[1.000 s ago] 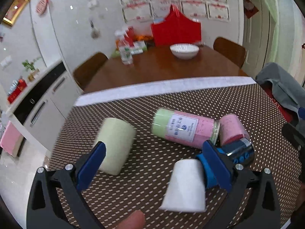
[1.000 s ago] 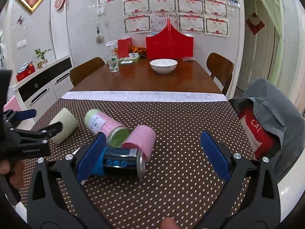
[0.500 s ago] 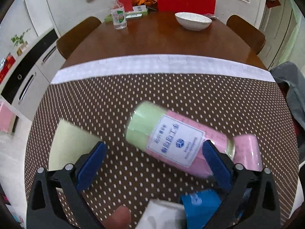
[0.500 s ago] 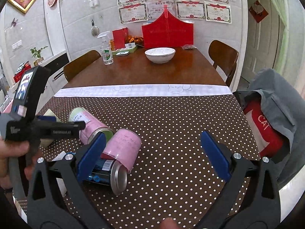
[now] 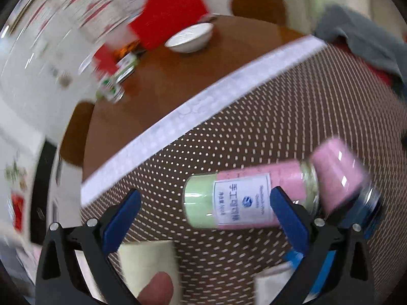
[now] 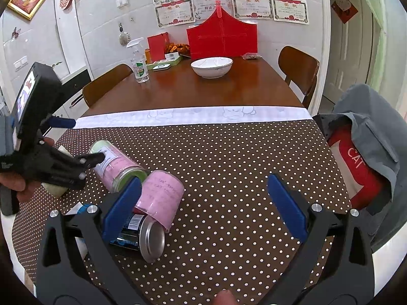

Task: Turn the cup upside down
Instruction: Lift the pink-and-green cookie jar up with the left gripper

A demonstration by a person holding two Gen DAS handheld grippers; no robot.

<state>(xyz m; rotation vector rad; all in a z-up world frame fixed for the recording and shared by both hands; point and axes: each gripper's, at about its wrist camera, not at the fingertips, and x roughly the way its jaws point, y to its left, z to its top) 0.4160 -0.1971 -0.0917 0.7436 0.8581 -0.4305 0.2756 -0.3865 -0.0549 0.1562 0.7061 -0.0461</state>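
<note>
Left gripper [image 5: 203,216] spread wide, blue pads apart, nothing between them; tilted and badly motion-blurred. Just below its pads, a pale yellow-green cup [image 5: 150,264] lying on the dotted brown tablecloth [image 5: 254,127], near the bottom edge with a thumb [image 5: 156,288] in front of it. Same cup [image 6: 54,189] glimpsed in the right wrist view, mostly hidden behind the left gripper [image 6: 84,164]. Beyond the pads, a pink-and-green labelled jar [image 5: 250,200] on its side, a pink cup [image 5: 337,175] touching its far end, also on its side. Something white [image 5: 276,283] at the lower right, possibly another cup — too blurred to say. Right gripper [image 6: 203,206] likewise wide open and empty, held above the cloth. Beside its left pad, a dark can [image 6: 138,235] lying down, touching the pink cup [image 6: 161,199]. White bowl [image 6: 211,66] well apart on the bare wooden table [image 6: 203,94].
</note>
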